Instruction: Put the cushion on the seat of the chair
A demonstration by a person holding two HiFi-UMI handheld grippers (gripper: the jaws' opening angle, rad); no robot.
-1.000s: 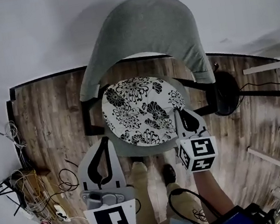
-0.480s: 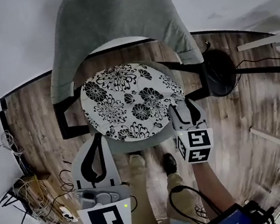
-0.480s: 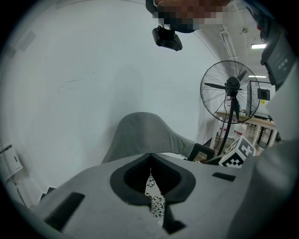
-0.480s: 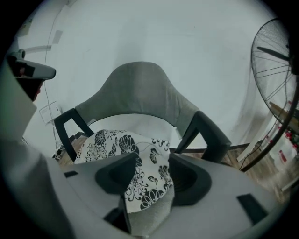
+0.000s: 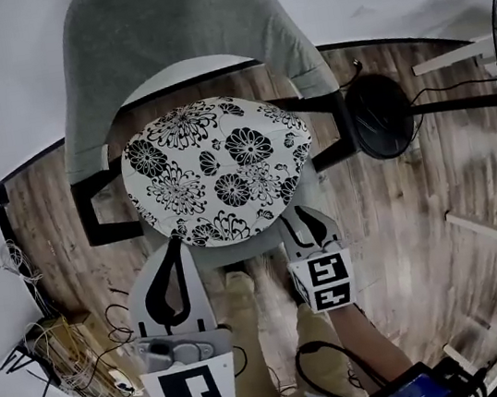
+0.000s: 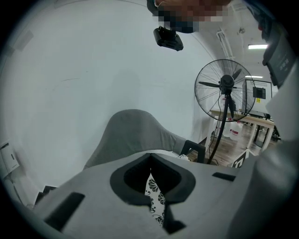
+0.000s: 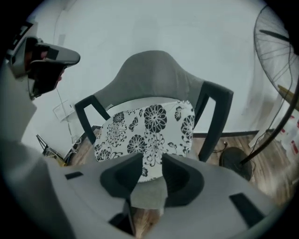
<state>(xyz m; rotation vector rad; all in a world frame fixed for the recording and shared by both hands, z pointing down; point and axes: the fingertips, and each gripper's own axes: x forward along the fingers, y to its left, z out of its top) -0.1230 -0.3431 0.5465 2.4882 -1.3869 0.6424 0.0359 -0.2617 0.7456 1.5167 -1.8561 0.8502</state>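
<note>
The black-and-white floral cushion point(image 5: 217, 174) point(image 7: 147, 128) lies flat on the seat point(image 5: 238, 249) of the grey-backed chair point(image 5: 163, 43) point(image 7: 154, 77). My right gripper point(image 5: 296, 213) point(image 7: 152, 159) hovers at the cushion's front right edge. Its jaws stand apart and are closing, with nothing between them. The cushion and seat rim show beyond the gap. My left gripper point(image 5: 174, 244) point(image 6: 150, 169) is at the cushion's front left edge, tips together and holding nothing. A strip of cushion point(image 6: 154, 198) shows behind its pads.
A standing fan's round base point(image 5: 380, 116) sits on the wooden floor point(image 5: 419, 213) right of the chair; its cage point(image 6: 226, 86) rises beside the armrest. Tangled cables point(image 5: 57, 345) lie at the left wall. My legs and shoes point(image 5: 244, 287) stand before the seat.
The right gripper has let go of the cushion's right edge and drawn back toward its front. Both grippers have sunk lower, and the left has come up to the cushion's front left edge.
</note>
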